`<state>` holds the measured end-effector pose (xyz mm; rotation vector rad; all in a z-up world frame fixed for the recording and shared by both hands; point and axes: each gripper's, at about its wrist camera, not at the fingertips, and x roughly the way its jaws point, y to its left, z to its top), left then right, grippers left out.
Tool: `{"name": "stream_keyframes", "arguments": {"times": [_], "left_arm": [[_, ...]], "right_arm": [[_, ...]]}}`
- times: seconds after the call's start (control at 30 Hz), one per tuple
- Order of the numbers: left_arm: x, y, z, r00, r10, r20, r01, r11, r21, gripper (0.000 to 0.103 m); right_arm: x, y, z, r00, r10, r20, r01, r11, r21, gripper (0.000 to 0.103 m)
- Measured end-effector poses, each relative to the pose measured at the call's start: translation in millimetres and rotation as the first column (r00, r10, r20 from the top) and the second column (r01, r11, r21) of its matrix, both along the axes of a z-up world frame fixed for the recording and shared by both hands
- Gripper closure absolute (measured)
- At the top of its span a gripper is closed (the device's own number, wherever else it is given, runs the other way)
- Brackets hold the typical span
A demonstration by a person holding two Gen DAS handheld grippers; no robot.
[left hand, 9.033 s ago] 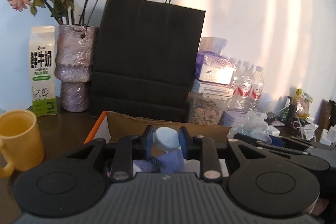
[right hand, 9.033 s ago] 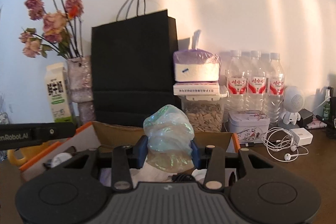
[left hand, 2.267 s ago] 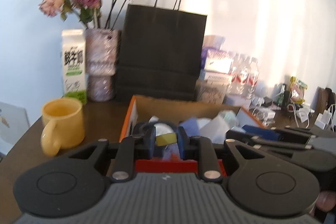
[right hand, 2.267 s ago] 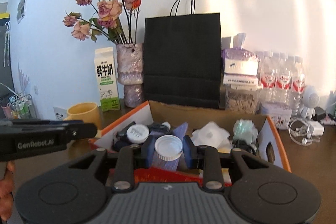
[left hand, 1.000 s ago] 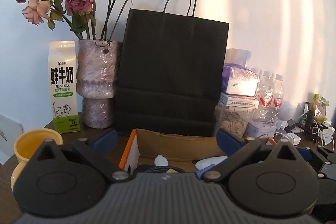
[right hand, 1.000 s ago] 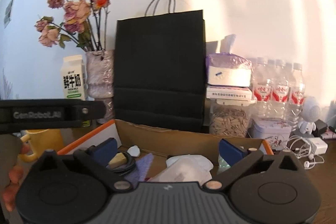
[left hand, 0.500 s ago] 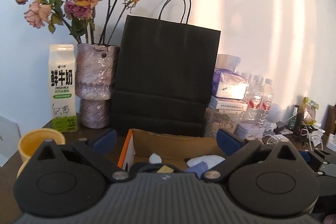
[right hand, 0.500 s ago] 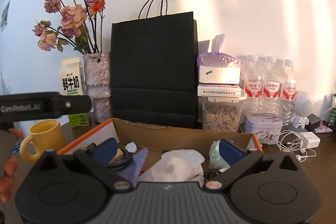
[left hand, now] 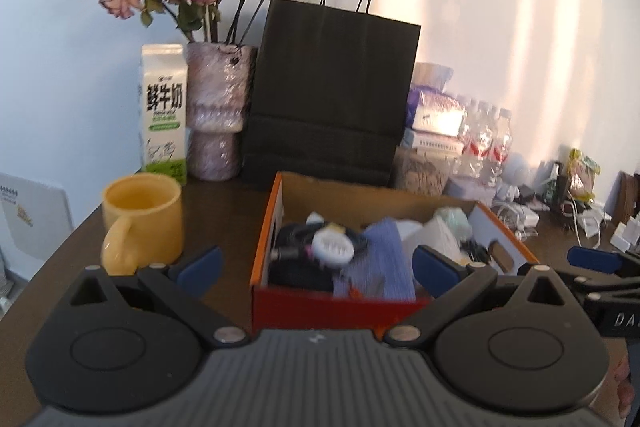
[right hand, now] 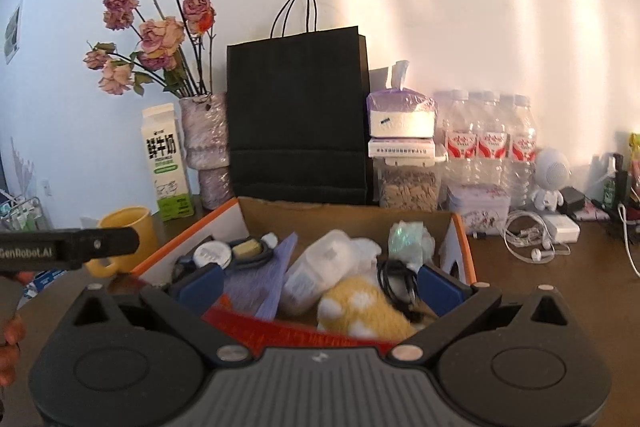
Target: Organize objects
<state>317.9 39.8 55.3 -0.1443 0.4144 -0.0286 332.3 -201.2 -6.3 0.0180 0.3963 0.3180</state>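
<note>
An orange cardboard box (left hand: 267, 227) (right hand: 460, 227) sits on the dark table in front of both grippers. It holds a white round lid (left hand: 333, 247) (right hand: 212, 253), a purple cloth (left hand: 380, 263) (right hand: 264, 279), black cables (right hand: 396, 279), a white plastic bag (right hand: 320, 275), a greenish bag (right hand: 404, 235) and a yellow plush toy (right hand: 360, 311). My left gripper (left hand: 318, 267) is open and empty, just before the box's near wall. My right gripper (right hand: 320, 283) is open and empty above the box's near edge.
A yellow mug (left hand: 140, 219) stands left of the box. Behind are a milk carton (left hand: 163, 107), a vase of dried roses (left hand: 216, 115), a black paper bag (left hand: 328, 99), tissues, water bottles (right hand: 488, 143), a seed jar, a tin, and earphones (right hand: 528, 239) at right.
Both grippers have pulled back and tipped down, so the box's contents show more fully. Both stay open and empty since a second ago; earlier each held an item that now lies in the box.
</note>
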Motion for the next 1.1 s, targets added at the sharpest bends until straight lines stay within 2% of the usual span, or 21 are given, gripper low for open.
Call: {"name": "stream_keyframes", "arguments": {"times": [0.2,0.47,0.8,1.1], "left_arm": [[-41,-6,-7,0.998,-0.005,-0.058,0.006,1.0,0.018,0.0],[-77,-11,-25,0.989,-0.006,-0.148,0.009,1.0,0.019,0.0],[-103,-21,-32,0.985,-0.016,-0.17,0.021,0.999,0.025,0.0],[-111,-23,-28,0.987,-0.022,-0.161,0.027,0.999,0.025,0.0]], "right_arm": [[-39,-6,0,0.998,0.006,-0.058,-0.005,1.0,0.017,0.0],[-79,-7,-9,0.993,0.013,-0.118,-0.012,1.0,0.011,0.0],[-107,-8,-15,0.991,0.019,-0.135,-0.018,1.0,0.005,0.0],[-113,-8,-13,0.991,0.021,-0.135,-0.021,1.0,0.001,0.0]]}}
